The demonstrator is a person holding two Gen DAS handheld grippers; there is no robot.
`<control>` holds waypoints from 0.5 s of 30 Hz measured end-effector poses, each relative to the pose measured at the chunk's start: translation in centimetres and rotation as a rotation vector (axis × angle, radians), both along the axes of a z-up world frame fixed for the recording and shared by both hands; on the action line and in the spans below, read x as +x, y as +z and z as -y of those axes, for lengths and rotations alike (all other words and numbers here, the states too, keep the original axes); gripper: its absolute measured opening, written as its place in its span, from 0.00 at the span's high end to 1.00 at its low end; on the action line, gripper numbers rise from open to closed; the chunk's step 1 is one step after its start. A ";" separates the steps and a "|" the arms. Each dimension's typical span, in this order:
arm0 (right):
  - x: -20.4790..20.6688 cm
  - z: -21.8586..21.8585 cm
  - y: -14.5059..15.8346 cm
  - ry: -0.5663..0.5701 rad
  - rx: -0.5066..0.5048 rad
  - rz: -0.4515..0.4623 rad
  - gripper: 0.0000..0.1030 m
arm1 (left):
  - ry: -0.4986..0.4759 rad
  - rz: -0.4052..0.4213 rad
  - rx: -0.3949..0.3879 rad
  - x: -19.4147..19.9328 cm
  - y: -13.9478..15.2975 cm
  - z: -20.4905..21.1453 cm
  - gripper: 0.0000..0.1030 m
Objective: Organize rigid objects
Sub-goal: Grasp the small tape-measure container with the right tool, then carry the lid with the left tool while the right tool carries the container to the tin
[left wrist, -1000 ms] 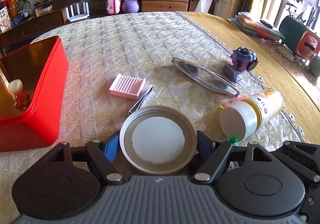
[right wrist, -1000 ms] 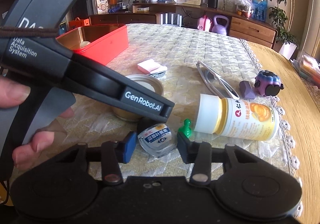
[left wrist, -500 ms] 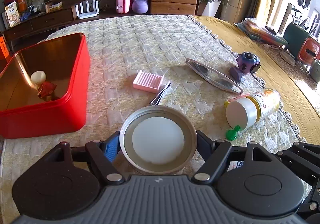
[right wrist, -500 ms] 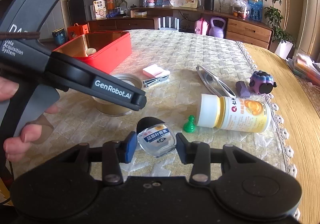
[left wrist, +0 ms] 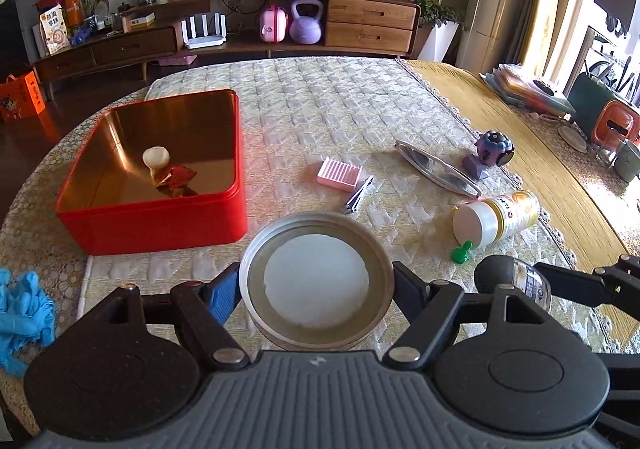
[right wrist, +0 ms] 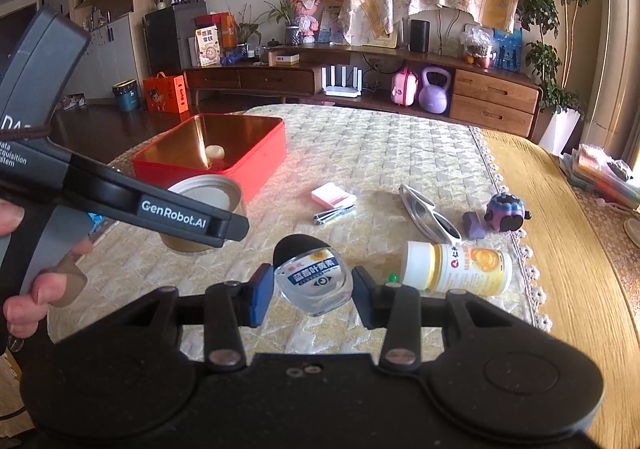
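Lifted clear of the cloth since a second ago — both loads now ride above the table (left wrist: 360,105), with the red tin (left wrist: 160,217) nearer in the left view. Left gripper (left wrist: 316,289) clamped wide on the round metal can (left wrist: 316,285); right gripper (right wrist: 312,289) pinched on the small glass bottle (right wrist: 316,281), black cap forward. Carry step, by the look of it. Next — swing over the tin's open mouth, lower inside, then release beside the pieces already there.

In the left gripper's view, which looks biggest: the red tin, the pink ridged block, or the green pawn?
1. red tin
2. pink ridged block
3. green pawn
The pawn sits nearer the camera yet looks smaller, so the order seems safe.
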State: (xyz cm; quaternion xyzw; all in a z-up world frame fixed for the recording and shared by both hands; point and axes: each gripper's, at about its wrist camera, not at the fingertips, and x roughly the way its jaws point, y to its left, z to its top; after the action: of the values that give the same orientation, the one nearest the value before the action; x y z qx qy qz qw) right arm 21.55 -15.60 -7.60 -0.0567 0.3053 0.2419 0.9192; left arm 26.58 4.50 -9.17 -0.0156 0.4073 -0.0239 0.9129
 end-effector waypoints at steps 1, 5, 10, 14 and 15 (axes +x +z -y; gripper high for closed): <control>-0.1 -0.2 0.4 0.003 0.002 0.007 0.60 | 0.002 0.004 0.004 -0.4 0.4 -0.2 0.25; -0.3 -0.8 2.0 0.015 0.017 0.024 0.60 | 0.014 0.018 0.008 -1.6 1.8 -1.2 0.25; -0.2 -2.3 4.0 0.044 0.029 0.062 0.60 | 0.031 0.039 0.015 -2.6 3.3 -2.7 0.24; 0.4 -3.9 5.1 0.070 0.036 0.083 0.60 | 0.047 0.049 0.022 -2.8 4.3 -4.2 0.24; 0.5 -4.4 5.3 0.076 0.036 0.090 0.60 | 0.052 0.055 0.027 -2.8 4.5 -4.6 0.24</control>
State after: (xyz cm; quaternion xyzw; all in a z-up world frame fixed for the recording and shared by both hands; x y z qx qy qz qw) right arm 22.06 -11.23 -2.31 -0.0627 0.2572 0.2793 0.9230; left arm 23.78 9.06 -4.65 -0.0130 0.3817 0.0048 0.9242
